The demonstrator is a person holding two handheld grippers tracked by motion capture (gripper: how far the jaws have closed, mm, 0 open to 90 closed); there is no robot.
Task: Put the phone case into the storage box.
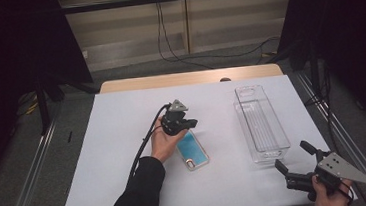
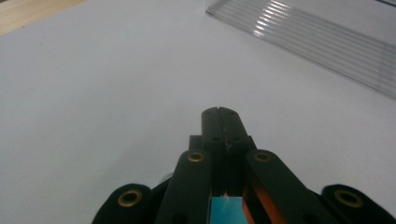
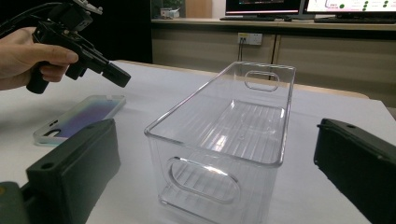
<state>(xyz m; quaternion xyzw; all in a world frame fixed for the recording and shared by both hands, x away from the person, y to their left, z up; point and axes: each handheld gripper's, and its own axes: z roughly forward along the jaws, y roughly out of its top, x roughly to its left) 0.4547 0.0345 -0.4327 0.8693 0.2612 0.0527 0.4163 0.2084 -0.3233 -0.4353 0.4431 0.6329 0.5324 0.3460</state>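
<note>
A phone case (image 1: 194,151) with a blue inside and clear rim lies flat on the white table cover (image 1: 120,148), left of a clear plastic bin (image 1: 262,125). A hand holds my left gripper (image 1: 191,124) just above the case's far end, jaws shut with nothing between them. In the left gripper view its jaws (image 2: 220,113) meet over the white cover. Near the table's front right corner my right gripper (image 1: 291,155) stands open, pointing at the bin's near end. The bin (image 3: 224,135) is empty between its wide-apart jaws, with the case (image 3: 81,116) and left gripper (image 3: 116,74) at left.
A strip of bare wood table (image 1: 189,78) shows beyond the cover. Black curtains hang at both sides, and cables (image 1: 176,53) run across the floor behind. Metal rails (image 1: 31,171) flank the table. White cover lies bare on the left half.
</note>
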